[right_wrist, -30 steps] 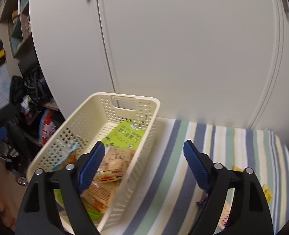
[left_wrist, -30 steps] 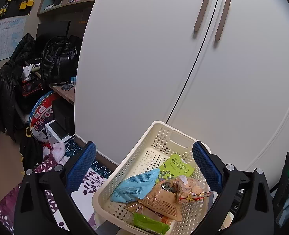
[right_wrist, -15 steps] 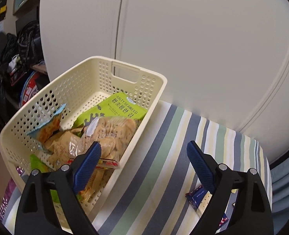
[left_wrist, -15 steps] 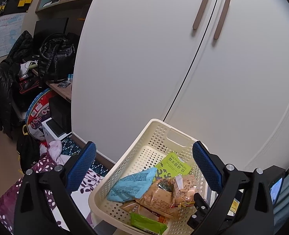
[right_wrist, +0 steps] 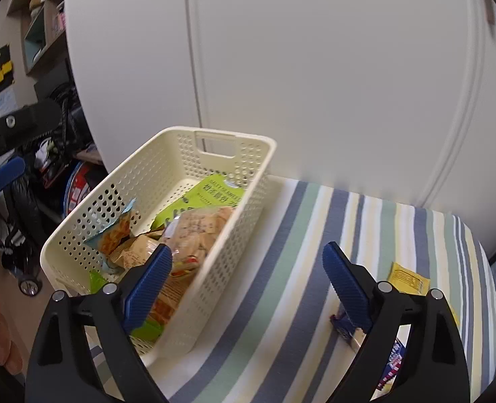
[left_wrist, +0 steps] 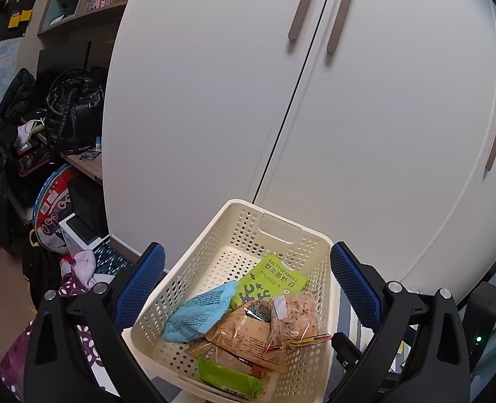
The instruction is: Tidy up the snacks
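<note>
A cream perforated basket [left_wrist: 214,265] is seen standing on a striped cloth [right_wrist: 301,268], close in front of a white wardrobe [left_wrist: 382,117]. Several snacks are held in the basket: a green seaweed packet [left_wrist: 273,280] lies flat toward the far end, a light blue packet [left_wrist: 199,312] leans by the left wall, a clear bag of crackers [left_wrist: 293,317] rests on a tan wrapped snack [left_wrist: 244,334], and a small green bar [left_wrist: 229,377] is found at the near end.

The left gripper [left_wrist: 246,283] is held above the near part of the basket with its jaws spread wide; nothing is gripped between them. The right gripper [right_wrist: 246,277] is likewise held wide open and empty, with its left finger over the basket's near right corner and its right finger over the cloth.

On the cloth to the right of the basket, well apart from it, a yellow packet [right_wrist: 407,278] is seen, and a blue wrapped snack [right_wrist: 345,330] is partly hidden behind the right finger. More wrappers are glimpsed at the lower right edge, too hidden to be told apart.
</note>
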A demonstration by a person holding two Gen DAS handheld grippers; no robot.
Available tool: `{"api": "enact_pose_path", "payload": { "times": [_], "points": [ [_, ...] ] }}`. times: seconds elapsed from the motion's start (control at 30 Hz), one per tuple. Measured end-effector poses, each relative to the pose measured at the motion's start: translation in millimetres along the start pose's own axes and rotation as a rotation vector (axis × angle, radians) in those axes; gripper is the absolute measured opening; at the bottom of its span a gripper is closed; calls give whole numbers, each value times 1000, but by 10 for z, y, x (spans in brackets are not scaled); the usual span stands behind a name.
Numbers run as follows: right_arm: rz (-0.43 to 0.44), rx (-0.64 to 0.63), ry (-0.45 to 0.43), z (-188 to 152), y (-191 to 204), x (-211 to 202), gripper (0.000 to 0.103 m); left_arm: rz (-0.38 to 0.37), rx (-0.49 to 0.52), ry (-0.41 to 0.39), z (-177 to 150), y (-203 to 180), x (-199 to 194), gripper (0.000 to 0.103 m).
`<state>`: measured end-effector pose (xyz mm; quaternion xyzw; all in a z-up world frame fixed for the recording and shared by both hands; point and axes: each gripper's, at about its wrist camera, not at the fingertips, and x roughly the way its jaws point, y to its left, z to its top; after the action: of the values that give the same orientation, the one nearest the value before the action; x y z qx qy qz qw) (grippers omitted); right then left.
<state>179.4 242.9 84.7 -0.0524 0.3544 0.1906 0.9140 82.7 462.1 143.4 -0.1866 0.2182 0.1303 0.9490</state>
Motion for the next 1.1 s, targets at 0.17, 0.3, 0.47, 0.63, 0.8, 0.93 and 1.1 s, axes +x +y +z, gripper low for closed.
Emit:
{"api": "enact_pose_path", "payload": {
  "times": [0.17, 0.3, 0.47, 0.63, 0.8, 0.93, 1.1],
  "points": [
    [-37, 89, 4, -42, -407, -75, 91, -27, 27, 5, -27, -160, -11, 100],
    [-94, 161, 25, -140, -814, -126, 91, -65, 82, 2, -67, -382, -55, 100],
    [-170, 263, 50, -321, -1360, -259, 91, -157, 129, 28, -150, -664, -72, 100],
    [-239, 380, 82, -540, -1897, -382, 91, -240, 180, 66, -283, -989, -63, 100],
    [-268, 511, 136, -790, -2322, -378, 91, -326, 246, 117, -461, -1320, -48, 100],
    [-242, 598, 182, -960, -2546, -262, 92, -393, 275, 167, -591, -1500, -11, 100],
    [-206, 650, 225, -1078, -2647, -90, 91, -419, 271, 230, -735, -1586, 109, 100]
  ]
}}
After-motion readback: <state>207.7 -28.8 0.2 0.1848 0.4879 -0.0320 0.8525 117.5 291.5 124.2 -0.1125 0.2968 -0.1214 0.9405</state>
